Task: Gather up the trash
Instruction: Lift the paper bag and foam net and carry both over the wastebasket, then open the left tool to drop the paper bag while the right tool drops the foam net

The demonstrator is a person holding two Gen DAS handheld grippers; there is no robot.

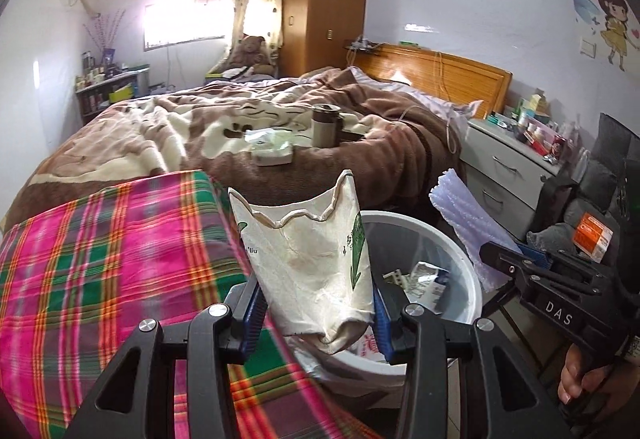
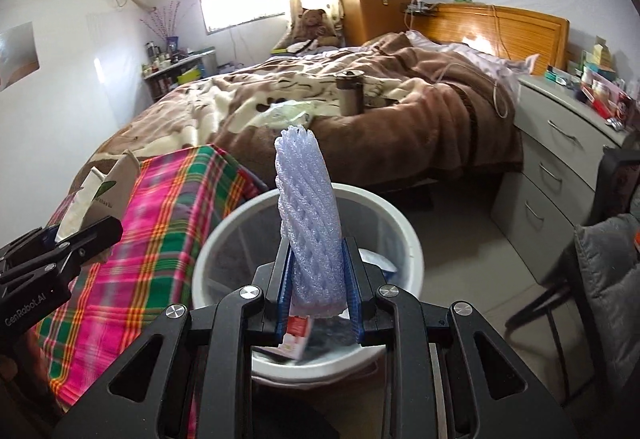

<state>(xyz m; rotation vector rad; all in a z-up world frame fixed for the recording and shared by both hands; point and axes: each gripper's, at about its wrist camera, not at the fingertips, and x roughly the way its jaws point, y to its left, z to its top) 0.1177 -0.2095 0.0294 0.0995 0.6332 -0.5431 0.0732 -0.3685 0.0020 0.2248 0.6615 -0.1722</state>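
Nearest to us in the left wrist view, our left gripper point(image 1: 318, 313) is clamped on a crumpled paper cup point(image 1: 308, 259), cream-coloured with green print, its torn rim pointing up. The cup sits between the blue pads, above the near-left edge of the white trash bin point(image 1: 474, 281), with the plaid cloth point(image 1: 108, 259) just to its left.

In the right wrist view, our right gripper point(image 2: 316, 299) is clenched on a pale lilac foam net sleeve point(image 2: 308, 215), which stands upright between the fingers directly over the bin point(image 2: 412, 259). Inside the bin we see some packaging, including a red and white packet point(image 2: 298, 335) near the close wall and a blue and white box point(image 1: 438, 281) further in.

The foam sleeve point(image 1: 466, 215) also shows in the left view, to the right of the bin, held by the right gripper point(image 1: 516, 259), with our hand point(image 1: 580, 375) on its handle at the far right.

Farther off, the bed with a brown blanket point(image 1: 248, 119) carries a tumbler point(image 1: 325, 125) and a small pack with crumpled wrapping point(image 1: 272, 147) on top. A grey dresser point(image 2: 560, 159) stands to the right.
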